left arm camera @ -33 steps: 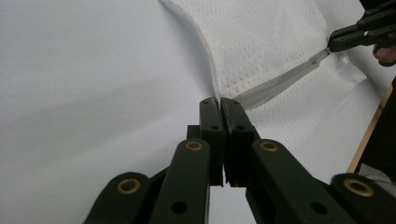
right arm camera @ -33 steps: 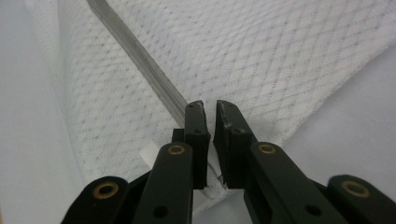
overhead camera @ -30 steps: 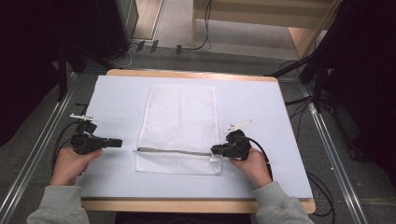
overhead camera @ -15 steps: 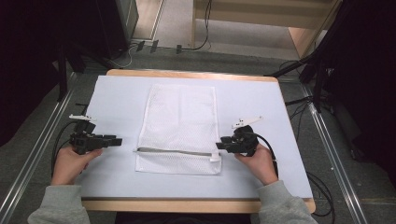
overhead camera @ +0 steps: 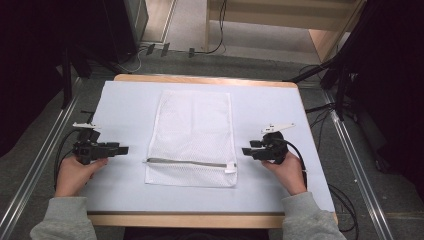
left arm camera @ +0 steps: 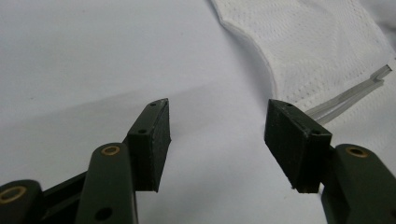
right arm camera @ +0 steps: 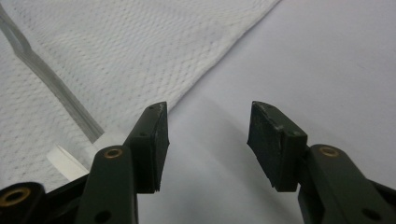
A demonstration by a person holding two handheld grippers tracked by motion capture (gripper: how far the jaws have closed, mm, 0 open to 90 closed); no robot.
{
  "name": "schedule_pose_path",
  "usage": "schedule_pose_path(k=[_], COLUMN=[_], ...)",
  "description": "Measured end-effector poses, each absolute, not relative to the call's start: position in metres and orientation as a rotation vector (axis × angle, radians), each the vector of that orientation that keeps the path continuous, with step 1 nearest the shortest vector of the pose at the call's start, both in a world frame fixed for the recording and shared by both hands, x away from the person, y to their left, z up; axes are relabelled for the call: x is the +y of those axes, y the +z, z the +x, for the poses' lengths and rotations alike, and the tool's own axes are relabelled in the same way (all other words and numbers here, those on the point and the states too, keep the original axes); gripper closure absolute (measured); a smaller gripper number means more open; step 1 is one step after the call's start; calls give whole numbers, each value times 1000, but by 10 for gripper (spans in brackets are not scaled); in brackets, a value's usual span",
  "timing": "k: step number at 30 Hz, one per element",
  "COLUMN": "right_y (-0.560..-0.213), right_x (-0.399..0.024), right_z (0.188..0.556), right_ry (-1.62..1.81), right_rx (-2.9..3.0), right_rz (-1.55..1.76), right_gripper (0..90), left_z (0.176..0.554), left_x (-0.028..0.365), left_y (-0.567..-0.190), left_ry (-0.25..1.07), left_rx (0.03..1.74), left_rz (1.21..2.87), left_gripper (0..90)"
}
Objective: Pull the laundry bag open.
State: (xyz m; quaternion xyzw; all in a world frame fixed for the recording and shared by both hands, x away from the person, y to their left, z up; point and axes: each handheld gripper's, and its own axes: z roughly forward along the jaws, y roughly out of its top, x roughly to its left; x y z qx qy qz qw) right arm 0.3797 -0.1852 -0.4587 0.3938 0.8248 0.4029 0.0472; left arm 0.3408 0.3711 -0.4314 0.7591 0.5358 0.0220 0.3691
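Now both tools [overhead camera: 122, 149] [overhead camera: 246, 150] open, empty.

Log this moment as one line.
left hand-held gripper: open, empty | right hand-held gripper: open, empty | mesh bag: flat, zipped, untouched

Pretty dim room overall. The table [overhead camera: 310, 125] has a pale blue top with a light wood edge and sits mid-frame on a grey floor [overhead camera: 200, 62]. Metal rails [overhead camera: 30, 175] run down both lower sides. Black cables [overhead camera: 210, 47] snake along the top, a light wooden unit [overhead camera: 280, 12] sits upper right, and dark stands [overhead camera: 345, 75] at the right.
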Motion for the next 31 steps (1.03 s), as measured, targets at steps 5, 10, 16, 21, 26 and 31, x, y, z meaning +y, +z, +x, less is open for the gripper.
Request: schedule_pose_path(k=[5,10,16,21,26,31], right_y=[-460,-461,-462,-463,-463,-465], right_x=[-195,-200,-204,-205,-207,-209], right_z=[382,382,381,381,381,382], right_ry=[1230,1224,1219,1214,1210,1195], right_rx=[2485,2465,2454,2453,2444,2431], right_rz=[1244,1272,1284,1289,1297,1306], right_gripper=[464,456,447,438,424,385], left_z=[344,347,351,352,353,354], left_x=[371,371,369,368,368,367], left_y=[-433,-435,-437,-436,-438,-440], left_ry=[85,88,85,81,78,102], left_rx=[1388,1402,1409,1401,1413,1412], left_rz=[1955,1948,1958,1967,1966,1972], left_gripper=[386,376,368,364,354,304])
